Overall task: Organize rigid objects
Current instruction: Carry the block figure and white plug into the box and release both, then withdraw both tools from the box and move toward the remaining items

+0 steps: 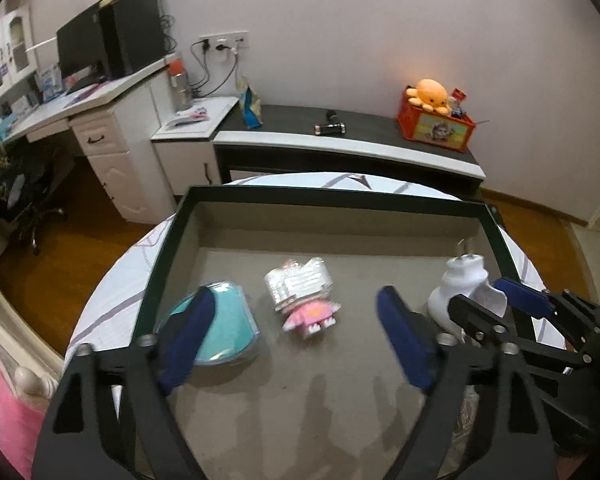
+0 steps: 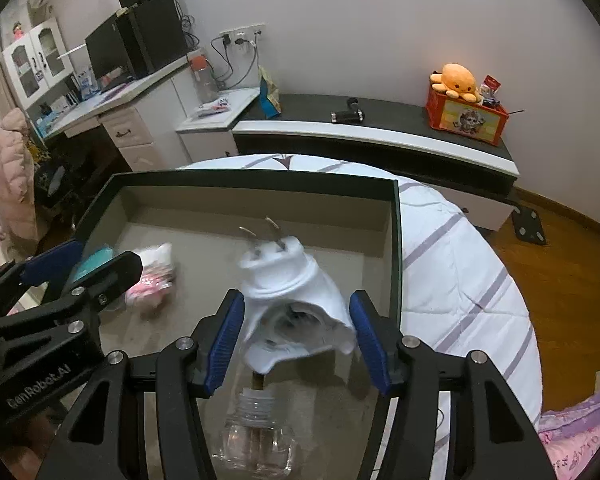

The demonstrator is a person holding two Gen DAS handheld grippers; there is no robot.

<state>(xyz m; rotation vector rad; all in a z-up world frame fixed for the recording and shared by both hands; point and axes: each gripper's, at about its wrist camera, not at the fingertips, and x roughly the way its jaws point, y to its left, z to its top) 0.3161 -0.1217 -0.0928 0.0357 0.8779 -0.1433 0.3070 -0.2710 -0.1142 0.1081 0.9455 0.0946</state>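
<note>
A dark-rimmed box lid tray (image 1: 162, 236) with a grey-brown floor lies on a bed. In it lie a teal round case (image 1: 228, 324), a pink and white cat figurine (image 1: 304, 296) and a white plug-in device (image 1: 460, 284). My left gripper (image 1: 296, 332) is open and empty above the tray, its fingers either side of the figurine's near end. My right gripper (image 2: 298, 332) is shut on the white plug-in device (image 2: 292, 292), prongs pointing away. A clear small bottle (image 2: 256, 436) lies below it on the tray (image 2: 396, 240).
The white striped bedcover (image 2: 460, 272) surrounds the tray. Behind stand a low dark bench (image 1: 340, 140) with an orange box and plush octopus (image 1: 430, 94), and a white desk (image 1: 92, 100) with a monitor. Wooden floor lies left and right.
</note>
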